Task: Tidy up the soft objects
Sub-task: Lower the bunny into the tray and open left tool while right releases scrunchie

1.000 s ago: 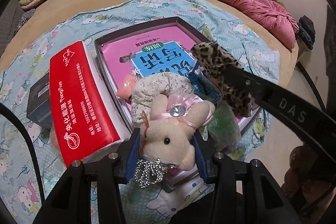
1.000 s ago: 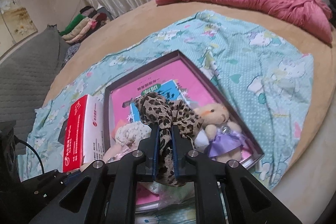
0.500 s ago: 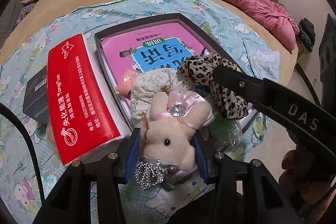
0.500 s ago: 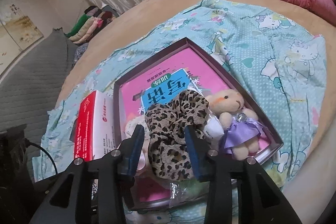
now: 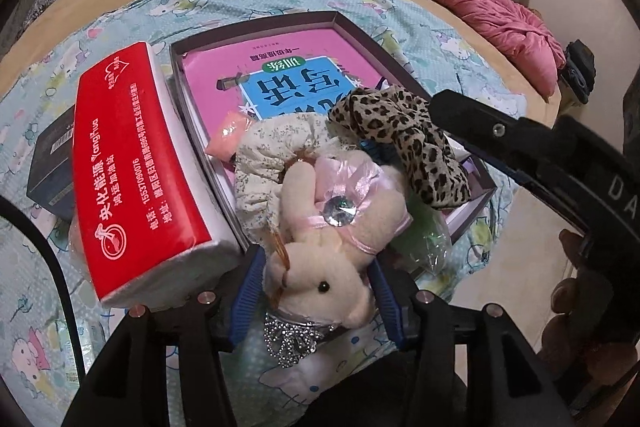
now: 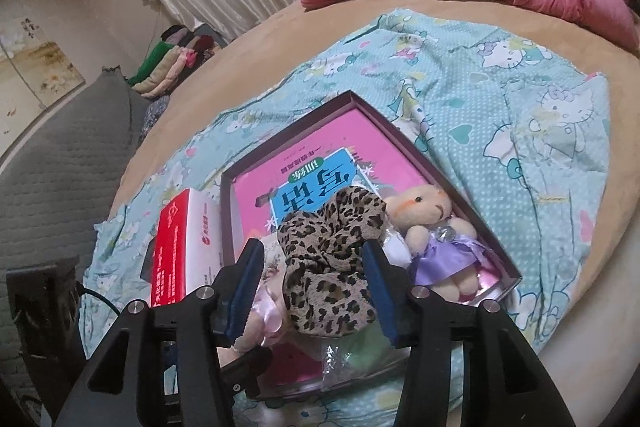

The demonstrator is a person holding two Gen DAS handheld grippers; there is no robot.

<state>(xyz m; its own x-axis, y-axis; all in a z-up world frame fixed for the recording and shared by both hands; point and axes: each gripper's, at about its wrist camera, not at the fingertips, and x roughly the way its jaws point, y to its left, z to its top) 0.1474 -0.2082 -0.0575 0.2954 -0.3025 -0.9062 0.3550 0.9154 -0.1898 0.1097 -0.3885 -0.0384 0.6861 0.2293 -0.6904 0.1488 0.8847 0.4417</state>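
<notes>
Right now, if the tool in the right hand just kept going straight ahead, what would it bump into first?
The right tool is open around the leopard-print scrunchie, so it would likely push that first. Beyond it lies the pink book in the box; depth is uncertain.

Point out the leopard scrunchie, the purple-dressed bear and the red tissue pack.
leopard scrunchie (image 6: pixel 328 263): right wrist view, middle of the fabric.
purple-dressed bear (image 6: pixel 420 209): right wrist view, its face.
red tissue pack (image 5: pixel 128 163): left wrist view, printed top.
</notes>
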